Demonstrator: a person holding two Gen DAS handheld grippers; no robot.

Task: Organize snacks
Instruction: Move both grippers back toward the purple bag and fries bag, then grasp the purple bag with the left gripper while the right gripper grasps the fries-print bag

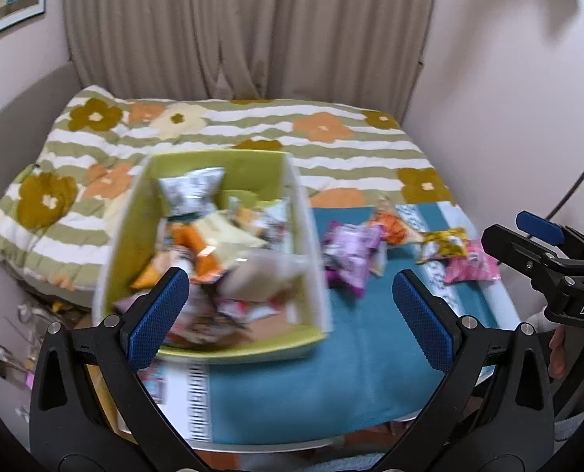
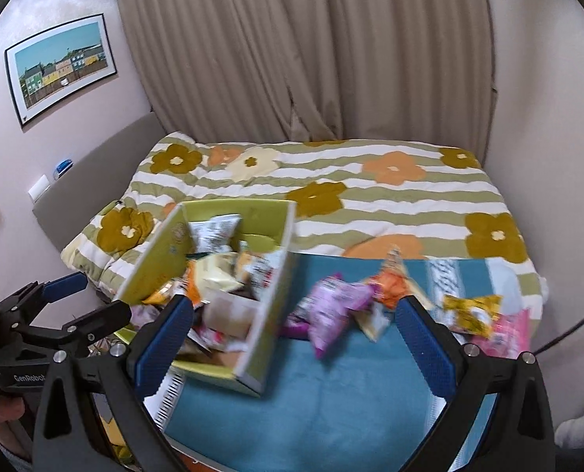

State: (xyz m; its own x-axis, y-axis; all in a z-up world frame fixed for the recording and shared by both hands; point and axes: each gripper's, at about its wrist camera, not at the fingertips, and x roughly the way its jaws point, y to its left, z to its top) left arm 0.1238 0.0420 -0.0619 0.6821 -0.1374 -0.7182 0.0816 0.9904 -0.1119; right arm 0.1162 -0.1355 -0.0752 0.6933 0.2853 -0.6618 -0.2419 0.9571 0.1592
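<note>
Both my claws hang open and empty above the near edge of the desk, which wears a teal cloth (image 2: 331, 405) and stands against a bed with a flowered quilt (image 2: 390, 196). My left claw (image 1: 290, 318) has its blue pads spread wide, and the green box (image 1: 134, 236) sits straight ahead of it toward the left edge of the desk, already heaped with snack packets, its long axis running away from me toward the bed. My right claw (image 2: 294, 348) is just as wide open, holding nothing. What is left to tidy lies to the right of the box on the cloth: a purple packet (image 2: 331, 306) just beside the box's right wall, an orange packet (image 2: 390, 287) behind it toward the far edge, then a yellow packet (image 2: 471, 310) and a pink packet (image 2: 508, 334) near the right edge. From my right claw the purple packet is straight ahead and a little down, between its pads in line of sight, lying crosswise; from my left claw it is off to the right, past the box wall. So I judge the right claw is the nearer one for it, and the carry would go leftward over the box's right wall. The pictures are blurred, so I cannot read the labels.
</note>
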